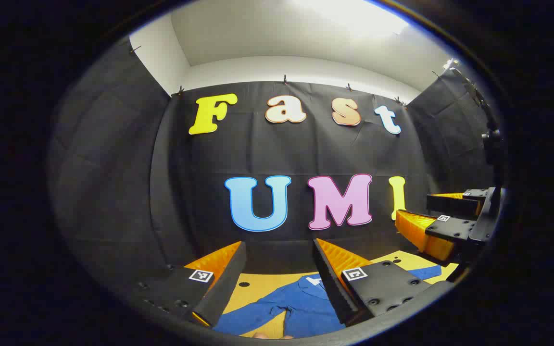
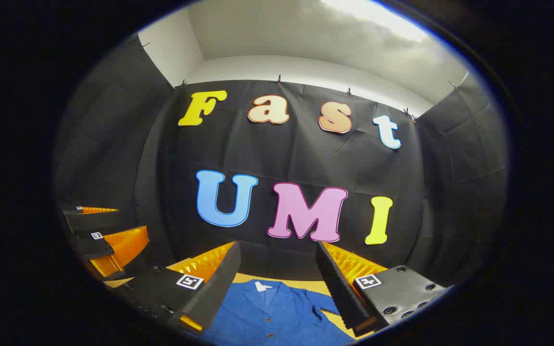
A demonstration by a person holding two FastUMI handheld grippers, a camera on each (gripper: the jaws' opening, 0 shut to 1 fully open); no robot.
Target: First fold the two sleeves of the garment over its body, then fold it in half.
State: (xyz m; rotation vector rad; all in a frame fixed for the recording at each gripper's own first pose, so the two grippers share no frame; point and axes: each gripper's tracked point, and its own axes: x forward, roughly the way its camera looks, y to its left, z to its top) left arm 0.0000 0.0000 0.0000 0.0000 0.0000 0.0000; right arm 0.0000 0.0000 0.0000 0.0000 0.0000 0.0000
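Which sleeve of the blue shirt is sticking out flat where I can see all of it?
In the left gripper view, the blue shirt's sleeve lying between the hand-held gripper's fingers; the other sleeve mostly hides behind a finger.

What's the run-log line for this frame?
phase: pre-grasp | left tool: open, above garment | right tool: open, above garment | blue garment: spread on yellow table, sleeves unfolded | contact: none

Black cloth walls [image 1: 306, 154] clipped below a white ceiling [image 2: 306, 33], with bright light overhead
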